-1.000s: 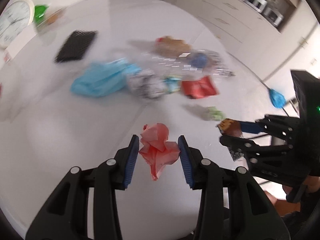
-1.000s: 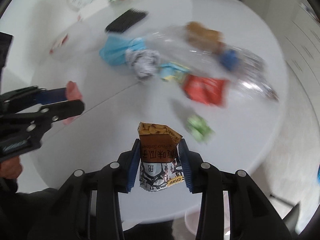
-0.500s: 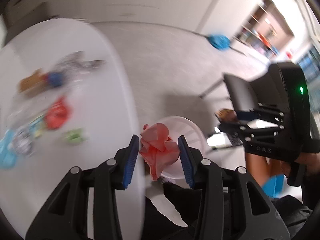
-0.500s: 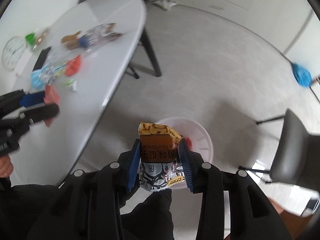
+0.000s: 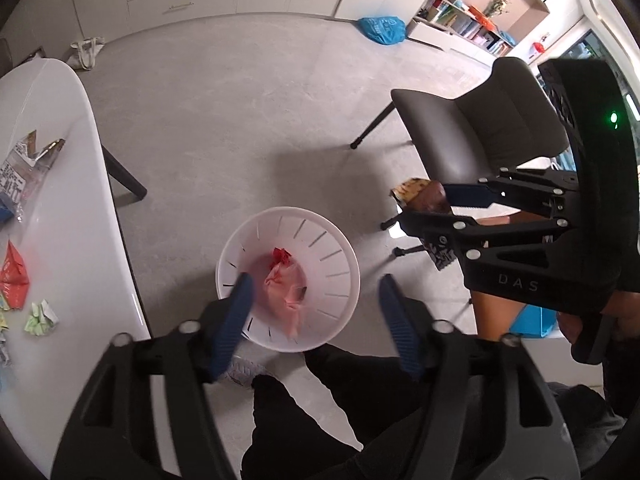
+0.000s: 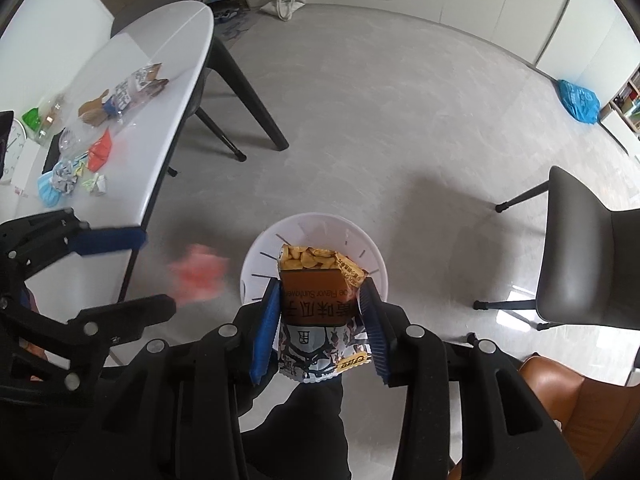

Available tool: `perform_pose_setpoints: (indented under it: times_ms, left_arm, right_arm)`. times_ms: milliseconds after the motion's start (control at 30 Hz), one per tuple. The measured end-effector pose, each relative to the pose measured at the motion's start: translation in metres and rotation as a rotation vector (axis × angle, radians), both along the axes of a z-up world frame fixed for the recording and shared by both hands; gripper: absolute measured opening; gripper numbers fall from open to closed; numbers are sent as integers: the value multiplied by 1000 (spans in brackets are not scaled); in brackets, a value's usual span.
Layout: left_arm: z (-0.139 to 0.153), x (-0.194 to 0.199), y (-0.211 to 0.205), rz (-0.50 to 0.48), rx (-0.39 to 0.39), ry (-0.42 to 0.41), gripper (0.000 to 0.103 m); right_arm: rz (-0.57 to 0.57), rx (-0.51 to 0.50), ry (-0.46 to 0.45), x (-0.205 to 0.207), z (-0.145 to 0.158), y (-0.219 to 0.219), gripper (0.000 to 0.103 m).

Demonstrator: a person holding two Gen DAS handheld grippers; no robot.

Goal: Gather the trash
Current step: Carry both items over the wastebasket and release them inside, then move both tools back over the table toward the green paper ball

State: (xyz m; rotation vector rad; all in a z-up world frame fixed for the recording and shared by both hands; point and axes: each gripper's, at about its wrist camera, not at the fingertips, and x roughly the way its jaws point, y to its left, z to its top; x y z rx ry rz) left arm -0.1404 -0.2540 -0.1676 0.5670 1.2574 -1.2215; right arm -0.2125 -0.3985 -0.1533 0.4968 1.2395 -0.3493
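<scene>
My left gripper (image 5: pixel 314 300) is open above a white slotted waste bin (image 5: pixel 340 256) on the floor. A crumpled pink paper (image 5: pixel 286 288) falls free below its fingers, over the bin; it shows blurred in the right wrist view (image 6: pixel 198 272). A red scrap lies in the bin. My right gripper (image 6: pixel 322 312) is shut on a brown sunflower-seed packet (image 6: pixel 316 304) and holds it above the bin (image 6: pixel 372 260). The left wrist view shows that gripper and packet (image 5: pixel 424 196) right of the bin.
A white table (image 6: pixel 168 36) at left carries more trash: a red wrapper (image 6: pixel 100 150), a green scrap (image 5: pixel 40 314), a blue mask (image 6: pixel 48 192), clear plastic packaging. A grey chair (image 5: pixel 480 132) stands right of the bin. A blue bag (image 5: pixel 380 28) lies on the far floor.
Both grippers swung from the table to over the bin. My left gripper has opened and let go of the pink paper, which drops. The right still holds the packet.
</scene>
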Motion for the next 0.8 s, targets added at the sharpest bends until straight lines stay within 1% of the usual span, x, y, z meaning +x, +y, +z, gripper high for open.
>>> perform_pose_setpoints:
  times_ms: [100, 133, 233, 267, 300, 333, 367, 400, 433, 500, 633, 800]
  left_arm:
    - [2, 4, 1, 17, -4, -6, 72]
    - [4, 6, 3, 28, -4, -11, 75]
    - [10, 14, 9, 73, -16, -32, 78]
    - [14, 18, 13, 96, -22, -35, 81]
    - [17, 19, 17, 118, -27, -44, 83]
    - [20, 23, 21, 141, -35, -55, 85]
    - [25, 26, 27, 164, -48, -62, 87]
    - [28, 27, 28, 179, -55, -67, 87]
    - [32, 30, 33, 198, -62, -74, 88]
    - [38, 36, 39, 237, -67, -92, 88]
    - [46, 54, 60, 323, -73, -113, 90]
    - [53, 70, 90, 413, -61, -149, 90]
  right_arm:
    - [-2, 4, 1, -1, -2, -1, 42]
    - [0, 6, 0, -2, -3, -1, 42]
    - [9, 11, -1, 0, -4, 1, 44]
    - [13, 14, -2, 0, -5, 2, 45]
    - [17, 17, -3, 1, -5, 4, 50]
    - [21, 20, -1, 3, -5, 6, 62]
    - [23, 17, 1, 4, -5, 9, 69]
    - [22, 11, 0, 4, -4, 10, 83]
    - [19, -1, -4, 5, -3, 13, 93]
    - [13, -8, -15, 7, 0, 14, 99]
    - [-4, -22, -11, 15, 2, 15, 100]
    - [16, -44, -28, 30, 11, 21, 100]
